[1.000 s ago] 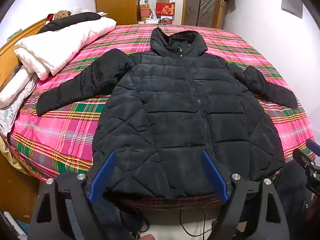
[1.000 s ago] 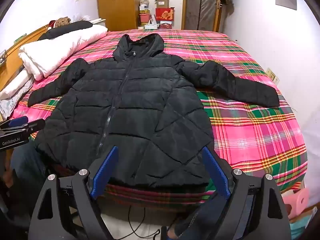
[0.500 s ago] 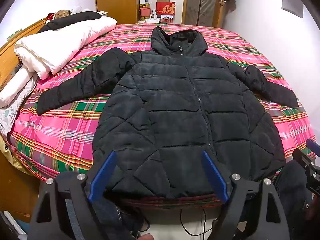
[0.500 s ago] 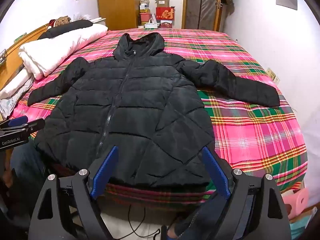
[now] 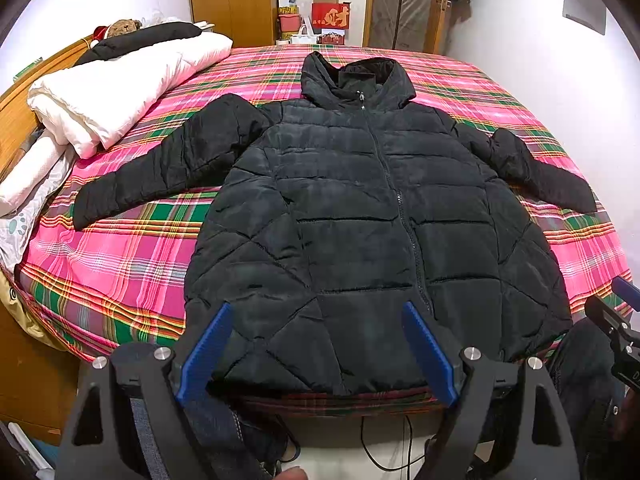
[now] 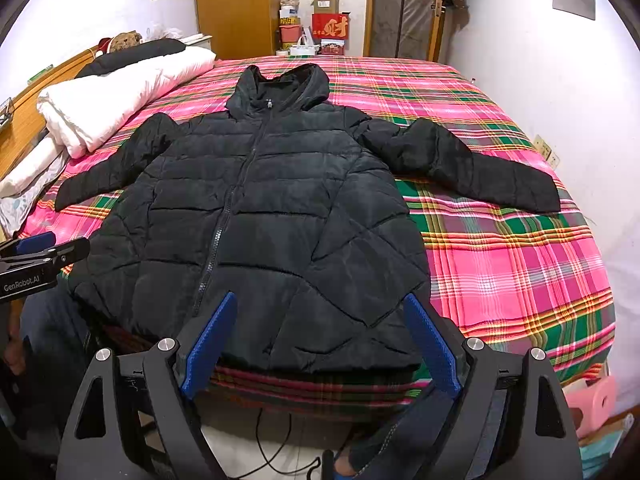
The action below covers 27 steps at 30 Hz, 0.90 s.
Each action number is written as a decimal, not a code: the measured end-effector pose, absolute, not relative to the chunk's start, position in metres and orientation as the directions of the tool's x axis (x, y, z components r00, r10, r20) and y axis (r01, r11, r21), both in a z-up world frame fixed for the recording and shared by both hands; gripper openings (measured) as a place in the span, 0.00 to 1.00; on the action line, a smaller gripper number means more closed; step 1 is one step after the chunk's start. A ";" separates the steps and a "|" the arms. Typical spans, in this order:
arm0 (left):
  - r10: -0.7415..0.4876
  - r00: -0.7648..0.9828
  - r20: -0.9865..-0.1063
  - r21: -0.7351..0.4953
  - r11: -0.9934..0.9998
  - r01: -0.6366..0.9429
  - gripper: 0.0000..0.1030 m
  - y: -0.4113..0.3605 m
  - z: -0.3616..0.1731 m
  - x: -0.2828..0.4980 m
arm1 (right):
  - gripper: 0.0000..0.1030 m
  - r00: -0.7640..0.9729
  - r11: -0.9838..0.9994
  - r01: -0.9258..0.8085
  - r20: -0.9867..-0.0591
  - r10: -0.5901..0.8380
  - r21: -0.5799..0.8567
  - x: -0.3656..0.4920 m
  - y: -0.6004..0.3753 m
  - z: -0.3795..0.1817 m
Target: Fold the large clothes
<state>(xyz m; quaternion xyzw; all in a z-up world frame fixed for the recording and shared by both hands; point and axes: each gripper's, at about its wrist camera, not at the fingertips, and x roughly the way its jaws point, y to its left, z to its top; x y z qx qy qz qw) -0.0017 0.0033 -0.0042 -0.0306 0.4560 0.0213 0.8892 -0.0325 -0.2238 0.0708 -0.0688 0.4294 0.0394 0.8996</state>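
Black puffer jacket (image 5: 376, 216) lies flat, zipped, sleeves out, on plaid bed (image 5: 120, 256), just ahead of both tools. Left tool (image 5: 316, 350) spread, empty, at hem. Right tool (image 6: 320, 340) spread, empty, at hem.

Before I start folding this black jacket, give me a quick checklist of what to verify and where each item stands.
1. Jacket flat, front up: ok.
2. Zipper closed: ok.
3. Both sleeves, left and right, spread out: ok.
4. Left hand-held gripper open, holding nothing: ok.
5. Right hand-held gripper open, holding nothing: ok.
6. Hem fully on the bed: cannot tell, it lies at the edge.
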 end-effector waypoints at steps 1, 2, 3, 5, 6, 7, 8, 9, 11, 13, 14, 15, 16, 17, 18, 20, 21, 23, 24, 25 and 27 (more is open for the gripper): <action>0.010 0.583 -0.812 -0.035 0.997 -0.066 0.85 0.003 -0.004 -0.002 | 0.83 0.628 0.987 -0.130 -0.778 0.012 -0.090 -0.032 -0.224 0.071; 0.010 0.583 -0.812 -0.034 0.997 -0.066 0.85 0.003 -0.004 -0.002 | 0.83 0.628 0.987 -0.130 -0.778 0.012 -0.090 -0.033 -0.224 0.071; 0.010 0.583 -0.812 -0.035 0.997 -0.066 0.85 0.003 -0.004 -0.002 | 0.83 0.628 0.987 -0.130 -0.778 0.012 -0.090 -0.032 -0.224 0.070; 0.009 0.583 -0.812 -0.036 0.997 -0.065 0.85 0.003 -0.005 -0.002 | 0.83 0.628 0.987 -0.130 -0.778 0.012 -0.090 -0.032 -0.224 0.070; 0.009 0.584 -0.812 -0.036 0.997 -0.065 0.85 0.003 -0.005 -0.003 | 0.83 0.628 0.987 -0.130 -0.778 0.012 -0.090 -0.032 -0.224 0.070; 0.010 0.584 -0.812 -0.034 0.997 -0.065 0.85 0.003 -0.005 -0.002 | 0.83 0.628 0.987 -0.130 -0.778 0.012 -0.090 -0.032 -0.223 0.070; 0.009 0.584 -0.812 -0.035 0.997 -0.065 0.85 0.003 -0.005 -0.003 | 0.83 0.628 0.987 -0.130 -0.778 0.012 -0.090 -0.032 -0.224 0.070; 0.010 0.583 -0.812 -0.034 0.997 -0.065 0.85 0.003 -0.005 -0.002 | 0.83 0.627 0.987 -0.130 -0.779 0.012 -0.090 -0.032 -0.223 0.070; 0.010 0.583 -0.812 -0.034 0.997 -0.065 0.85 0.003 -0.005 -0.002 | 0.83 0.627 0.987 -0.130 -0.779 0.011 -0.090 -0.032 -0.223 0.070; 0.010 0.583 -0.813 -0.034 0.997 -0.065 0.85 0.003 -0.005 -0.002 | 0.83 0.627 0.987 -0.130 -0.779 0.011 -0.090 -0.032 -0.223 0.070; 0.010 0.583 -0.813 -0.034 0.997 -0.065 0.85 0.003 -0.005 -0.002 | 0.83 0.628 0.987 -0.130 -0.778 0.011 -0.090 -0.032 -0.223 0.070; 0.010 0.583 -0.813 -0.035 0.997 -0.065 0.85 0.003 -0.005 -0.002 | 0.83 0.627 0.987 -0.130 -0.779 0.011 -0.091 -0.032 -0.223 0.070; 0.009 0.583 -0.813 -0.035 0.997 -0.065 0.85 0.003 -0.005 -0.002 | 0.83 0.626 0.987 -0.130 -0.779 0.011 -0.090 -0.031 -0.223 0.070; 0.009 0.582 -0.813 -0.035 0.997 -0.065 0.85 0.003 -0.005 -0.002 | 0.83 0.627 0.987 -0.130 -0.779 0.011 -0.091 -0.031 -0.223 0.070; 0.010 0.582 -0.813 -0.034 0.997 -0.065 0.85 0.003 -0.005 -0.002 | 0.83 0.627 0.987 -0.130 -0.779 0.011 -0.090 -0.032 -0.223 0.070; 0.009 0.582 -0.813 -0.036 0.997 -0.065 0.85 0.003 -0.006 -0.003 | 0.83 0.626 0.987 -0.130 -0.779 0.011 -0.091 -0.031 -0.223 0.070; 0.009 0.582 -0.813 -0.035 0.997 -0.065 0.85 0.003 -0.006 -0.003 | 0.83 0.626 0.987 -0.130 -0.779 0.011 -0.090 -0.032 -0.223 0.070; 0.011 0.581 -0.814 -0.033 0.997 -0.065 0.85 0.003 -0.006 -0.003 | 0.83 0.626 0.987 -0.131 -0.780 0.011 -0.091 -0.031 -0.223 0.071; 0.010 0.581 -0.814 -0.035 0.997 -0.065 0.85 0.003 -0.006 -0.003 | 0.83 0.626 0.987 -0.131 -0.780 0.011 -0.091 -0.031 -0.223 0.071; 0.009 0.581 -0.814 -0.035 0.997 -0.065 0.85 0.003 -0.006 -0.003 | 0.83 0.625 0.987 -0.131 -0.780 0.011 -0.091 -0.031 -0.224 0.069; 0.010 0.581 -0.814 -0.034 0.997 -0.065 0.85 0.003 -0.006 -0.003 | 0.83 0.625 0.987 -0.131 -0.780 0.011 -0.091 -0.030 -0.224 0.069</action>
